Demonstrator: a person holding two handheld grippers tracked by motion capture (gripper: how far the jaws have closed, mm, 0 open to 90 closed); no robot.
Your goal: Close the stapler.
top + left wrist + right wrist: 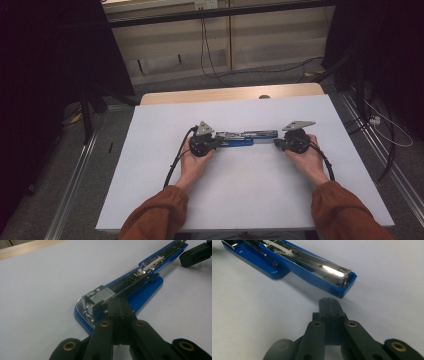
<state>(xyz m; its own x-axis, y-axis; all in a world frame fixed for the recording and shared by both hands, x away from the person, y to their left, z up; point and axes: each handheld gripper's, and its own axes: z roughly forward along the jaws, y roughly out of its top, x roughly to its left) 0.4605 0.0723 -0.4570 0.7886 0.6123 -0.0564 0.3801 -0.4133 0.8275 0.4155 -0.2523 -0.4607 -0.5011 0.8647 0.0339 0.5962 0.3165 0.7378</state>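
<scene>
At the left of the high view, the left gripper [218, 141] sits with its jaws pressed together, their tips laid on the near end of a blue stapler [246, 138] that is swung fully open and lies flat at the middle of the white table [150, 200]. In the left gripper view the closed tips touch the dark part just behind the block of staples [102, 297] on the stapler's metal end, with the blue base [147, 291] running away to the upper right of the frame. Nothing is clamped between the jaws; they only rest on the stapler.

At the right of the high view, the right gripper [278, 143] is likewise closed and holds nothing. In the right gripper view its tips point at the open end of the blue staple channel [332, 277] at upper centre, close to it but apart, with bare table between.

As I judge it, the risk lies in pushing with closed jaws: the opened stapler lies loose on a smooth surface, so a shove from either end could spin or slide it rather than fold it. The left tips, so near the staples, could also knock the block askew, and the right tips could slip off the shiny channel.
</scene>
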